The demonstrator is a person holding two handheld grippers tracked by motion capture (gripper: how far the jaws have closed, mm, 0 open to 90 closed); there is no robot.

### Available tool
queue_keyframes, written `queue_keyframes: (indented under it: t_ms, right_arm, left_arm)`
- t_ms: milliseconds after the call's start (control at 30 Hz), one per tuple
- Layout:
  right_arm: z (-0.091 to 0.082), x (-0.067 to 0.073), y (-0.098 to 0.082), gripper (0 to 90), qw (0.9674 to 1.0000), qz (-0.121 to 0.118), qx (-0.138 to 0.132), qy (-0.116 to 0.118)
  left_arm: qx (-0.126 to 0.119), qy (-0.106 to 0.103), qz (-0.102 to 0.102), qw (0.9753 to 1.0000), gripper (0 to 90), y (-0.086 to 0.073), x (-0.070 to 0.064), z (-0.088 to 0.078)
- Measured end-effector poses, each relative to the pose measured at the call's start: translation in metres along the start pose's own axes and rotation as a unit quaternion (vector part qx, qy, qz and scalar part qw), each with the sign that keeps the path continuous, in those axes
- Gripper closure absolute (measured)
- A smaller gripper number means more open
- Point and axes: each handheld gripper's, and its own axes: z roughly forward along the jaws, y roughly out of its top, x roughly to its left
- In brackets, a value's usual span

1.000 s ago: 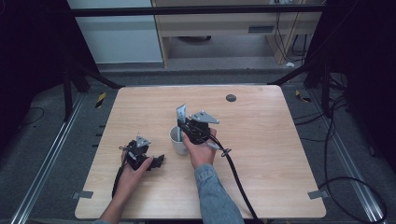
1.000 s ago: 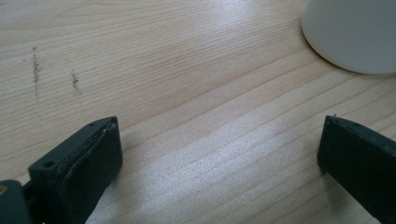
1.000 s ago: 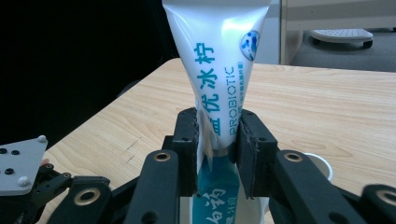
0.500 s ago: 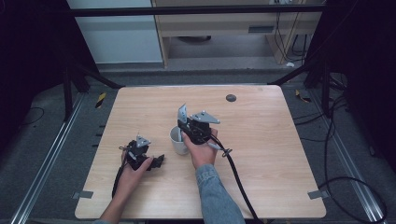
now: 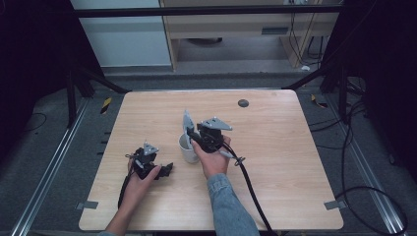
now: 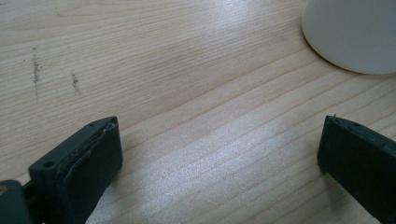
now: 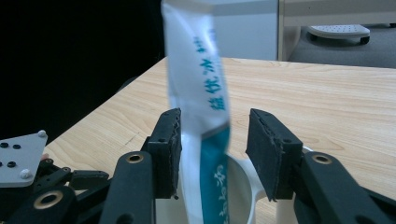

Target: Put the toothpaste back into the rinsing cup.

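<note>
A white and teal tube [image 5: 187,124] stands upright in a white mug [image 5: 188,148] near the table's middle. My right gripper [image 5: 193,135] is at the mug's right side, its jaws on either side of the tube [image 7: 198,93]. The right gripper [image 7: 215,135] has just been opening; a gap shows between the tube and the right pad, so the pads do not press it. Below the jaws sits the mug [image 7: 243,186]. My left gripper [image 5: 164,169] lies on the table left of the mug, open [image 6: 219,154] over bare wood, with the mug [image 6: 355,32] ahead.
A small dark round disc [image 5: 243,103] lies near the table's far edge. The right gripper's black cable [image 5: 251,187] trails toward the front edge. Metal frame rails run along both sides of the wooden table [image 5: 295,162].
</note>
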Motion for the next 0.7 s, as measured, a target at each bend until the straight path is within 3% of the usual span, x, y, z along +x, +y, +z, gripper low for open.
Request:
queue_keyframes:
  t_ms: [400, 700]
  right_arm:
    - [-0.005, 0.002, 0.002, 52.9, 1.0000, -0.007, 0.005, 0.001]
    - [-0.013, 0.002, 0.006, 46.1, 0.9992, -0.026, 0.030, -0.007]
  left_arm:
    - [0.000, 0.000, 0.001, 1.0000, 0.0, 0.000, 0.000, 0.000]
    - [0.000, 0.000, 0.001, 1.0000, 0.0, 0.000, 0.000, 0.000]
